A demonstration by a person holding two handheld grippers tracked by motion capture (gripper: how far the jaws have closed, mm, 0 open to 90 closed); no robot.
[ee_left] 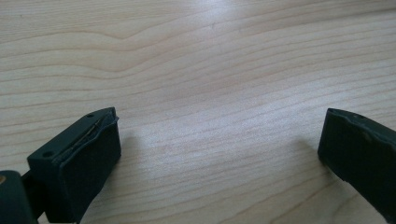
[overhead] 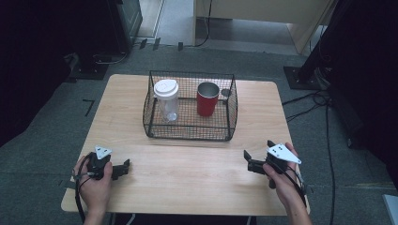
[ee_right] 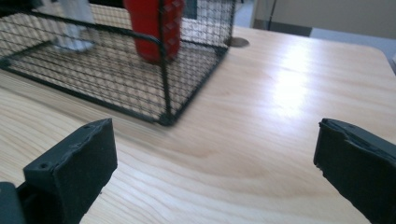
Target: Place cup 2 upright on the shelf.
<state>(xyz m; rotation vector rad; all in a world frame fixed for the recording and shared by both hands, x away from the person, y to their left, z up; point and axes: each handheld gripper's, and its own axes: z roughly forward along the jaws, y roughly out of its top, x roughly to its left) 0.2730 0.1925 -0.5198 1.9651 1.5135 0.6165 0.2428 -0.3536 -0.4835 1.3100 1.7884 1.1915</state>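
Note:
A black wire basket (overhead: pixel 187 132) stands at the middle back of the wooden table (overhead: pixel 187 178). Inside it, a clear bottle (overhead: pixel 167 102) with a white lid is upright on the left and a red cup (overhead: pixel 207 99) is upright on the right. My left gripper (overhead: pixel 125 168) rests low over the table's front left, open, with bare wood between its jaws (ee_left: pixel 219 126). My right gripper (overhead: pixel 257 148) is at the front right, open and holding nothing (ee_right: pixel 215 128). It faces the basket's near corner (ee_right: pixel 164 79), with the red cup (ee_right: pixel 152 28) and the bottle (ee_right: pixel 72 23) behind the mesh.
A small round metal cap (ee_right: pixel 236 42) is set into the tabletop just behind the basket's right end. Bare wood lies between the two grippers and in front of the basket. Stands and cables sit on the grey floor around the table.

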